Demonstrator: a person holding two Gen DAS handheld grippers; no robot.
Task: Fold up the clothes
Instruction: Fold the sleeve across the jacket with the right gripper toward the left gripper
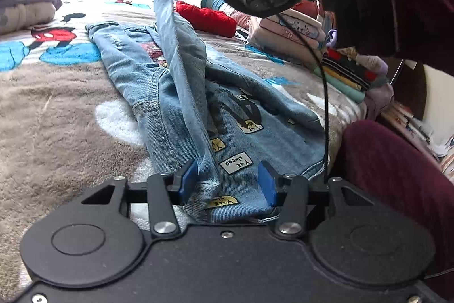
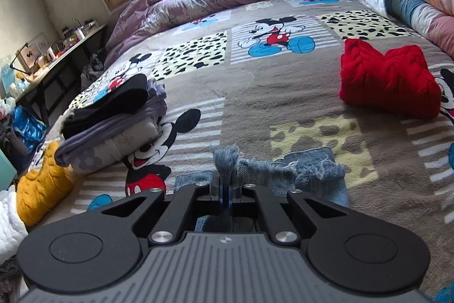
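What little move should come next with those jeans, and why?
Probably carry the right hand-held gripper toward the waistband, laying the lifted leg down. It is shut on the frayed hem of the light blue denim jeans, holding one leg up in a taut strip while the other lies flat on the cartoon-mouse blanket. The left hand-held gripper sits open around the waistband end.
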